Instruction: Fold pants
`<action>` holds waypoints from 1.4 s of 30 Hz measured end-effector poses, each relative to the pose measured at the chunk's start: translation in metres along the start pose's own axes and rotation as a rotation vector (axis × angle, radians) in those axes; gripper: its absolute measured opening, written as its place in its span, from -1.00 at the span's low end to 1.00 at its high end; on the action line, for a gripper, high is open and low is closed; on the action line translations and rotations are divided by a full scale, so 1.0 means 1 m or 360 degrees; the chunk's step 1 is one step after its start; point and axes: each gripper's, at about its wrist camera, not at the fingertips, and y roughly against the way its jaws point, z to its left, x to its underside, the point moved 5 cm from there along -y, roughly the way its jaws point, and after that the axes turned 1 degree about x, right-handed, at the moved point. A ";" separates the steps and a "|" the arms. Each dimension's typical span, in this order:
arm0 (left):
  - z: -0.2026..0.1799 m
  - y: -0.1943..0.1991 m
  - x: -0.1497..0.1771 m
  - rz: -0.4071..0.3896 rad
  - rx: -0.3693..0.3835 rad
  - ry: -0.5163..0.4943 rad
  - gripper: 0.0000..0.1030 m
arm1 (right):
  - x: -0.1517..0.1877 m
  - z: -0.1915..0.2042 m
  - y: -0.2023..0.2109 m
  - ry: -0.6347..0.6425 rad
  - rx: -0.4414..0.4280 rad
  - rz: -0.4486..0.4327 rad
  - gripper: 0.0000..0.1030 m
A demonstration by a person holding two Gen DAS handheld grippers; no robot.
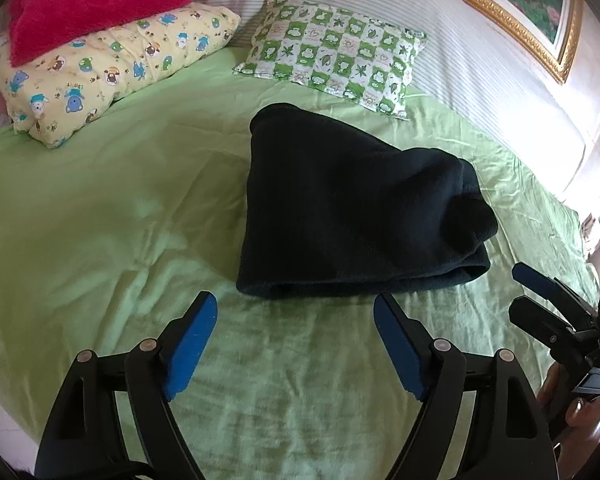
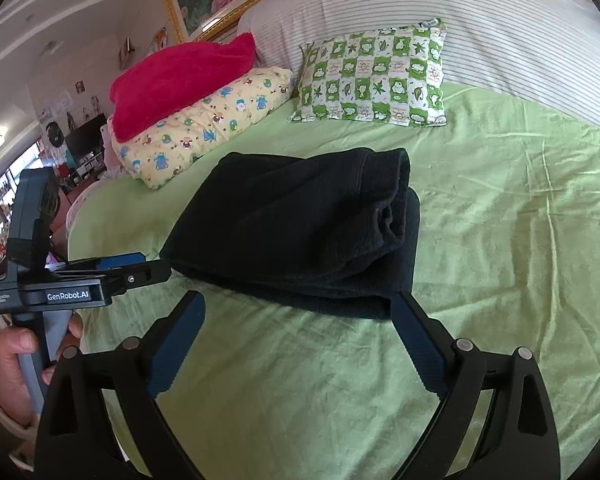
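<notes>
The dark navy pants [image 1: 352, 208] lie folded into a thick rectangular bundle on the green bedsheet [image 1: 100, 208]. They also show in the right wrist view [image 2: 300, 224]. My left gripper [image 1: 294, 308] is open and empty, just in front of the bundle's near edge, above the sheet. It also shows from the side in the right wrist view [image 2: 132, 268]. My right gripper [image 2: 298, 304] is open and empty, its fingertips close to the bundle's near edge. It appears at the right edge of the left wrist view [image 1: 540, 292].
A yellow cartoon pillow [image 1: 100, 68] with a red towel [image 1: 96, 0] on it and a green checked pillow [image 1: 336, 52] lie at the head of the bed. A striped bolster [image 1: 440, 32] runs behind them. A gold-framed picture [image 1: 520, 8] hangs on the wall.
</notes>
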 end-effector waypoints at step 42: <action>-0.008 0.008 0.003 -0.0051 -0.0209 -0.0116 0.69 | 0.001 0.018 -0.013 0.0029 -0.0053 -0.0001 0.95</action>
